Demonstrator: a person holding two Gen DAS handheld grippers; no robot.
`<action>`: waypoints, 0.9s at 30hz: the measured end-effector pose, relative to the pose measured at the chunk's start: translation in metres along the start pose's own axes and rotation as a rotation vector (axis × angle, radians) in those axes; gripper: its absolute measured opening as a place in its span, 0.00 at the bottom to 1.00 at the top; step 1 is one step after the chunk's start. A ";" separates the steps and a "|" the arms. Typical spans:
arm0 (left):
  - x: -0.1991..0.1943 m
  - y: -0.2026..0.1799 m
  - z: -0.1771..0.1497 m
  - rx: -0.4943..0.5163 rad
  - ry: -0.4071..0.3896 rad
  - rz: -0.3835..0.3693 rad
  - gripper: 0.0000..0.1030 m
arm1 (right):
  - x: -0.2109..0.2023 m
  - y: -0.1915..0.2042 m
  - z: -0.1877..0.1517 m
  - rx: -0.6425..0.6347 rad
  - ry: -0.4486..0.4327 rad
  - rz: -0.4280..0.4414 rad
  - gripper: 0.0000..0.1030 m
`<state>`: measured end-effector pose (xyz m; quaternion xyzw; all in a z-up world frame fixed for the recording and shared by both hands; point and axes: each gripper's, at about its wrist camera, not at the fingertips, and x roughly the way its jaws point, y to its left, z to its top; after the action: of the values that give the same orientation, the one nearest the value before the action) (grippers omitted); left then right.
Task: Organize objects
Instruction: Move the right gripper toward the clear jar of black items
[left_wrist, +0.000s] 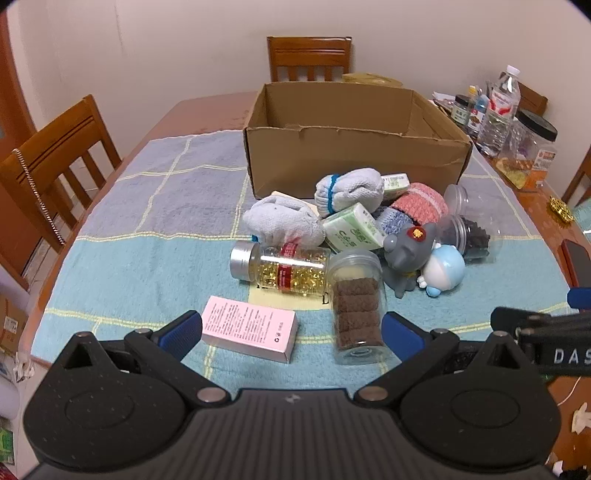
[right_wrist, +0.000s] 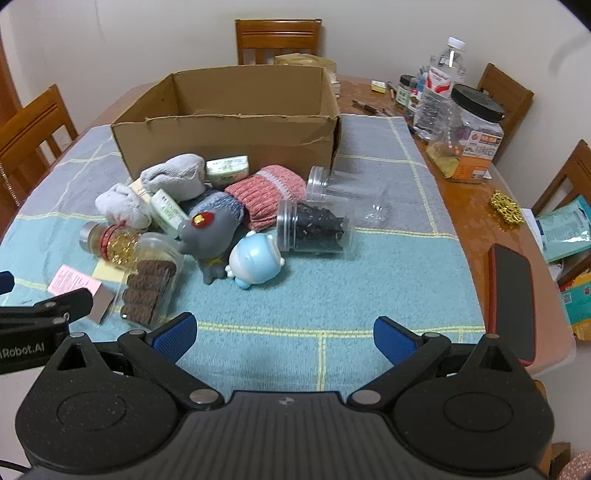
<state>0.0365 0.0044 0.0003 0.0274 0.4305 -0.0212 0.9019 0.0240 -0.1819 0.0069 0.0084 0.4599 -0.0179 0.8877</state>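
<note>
An open cardboard box (left_wrist: 354, 162) (right_wrist: 229, 142) stands on the checked cloth (left_wrist: 147, 229) (right_wrist: 369, 273). In front of it lies a pile: white sock balls (left_wrist: 349, 190), a pink sock (right_wrist: 267, 194), green tissue packs (left_wrist: 352, 227), a grey toy (left_wrist: 404, 251) (right_wrist: 208, 230), a blue toy (left_wrist: 441, 269) (right_wrist: 255, 262), a jar of yellow capsules (left_wrist: 280, 271), a jar of brown discs (left_wrist: 356, 306) (right_wrist: 147, 288), a jar of dark bits (right_wrist: 314, 227) and a pink box (left_wrist: 249, 328). My left gripper (left_wrist: 291, 332) is open over the pink box and brown jar. My right gripper (right_wrist: 284, 338) is open and empty.
Bottles and a black-lidded jar (right_wrist: 467, 136) stand at the right table edge. A phone (right_wrist: 511, 302) and a gold ornament (right_wrist: 506, 208) lie on bare wood at the right. An empty clear jar (right_wrist: 347, 192) lies by the box. Wooden chairs (left_wrist: 55, 162) surround the table.
</note>
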 end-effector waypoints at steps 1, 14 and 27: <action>0.001 0.001 0.001 0.005 0.003 -0.011 0.99 | 0.001 0.001 0.001 0.006 0.001 -0.004 1.00; 0.017 0.002 0.005 0.039 0.022 -0.068 0.99 | 0.008 0.003 0.009 -0.003 -0.020 -0.041 1.00; 0.027 -0.034 0.005 0.021 -0.009 -0.032 0.99 | 0.049 -0.034 0.026 -0.086 -0.025 0.045 1.00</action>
<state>0.0556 -0.0304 -0.0185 0.0299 0.4264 -0.0403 0.9032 0.0724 -0.2182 -0.0178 -0.0196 0.4487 0.0216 0.8932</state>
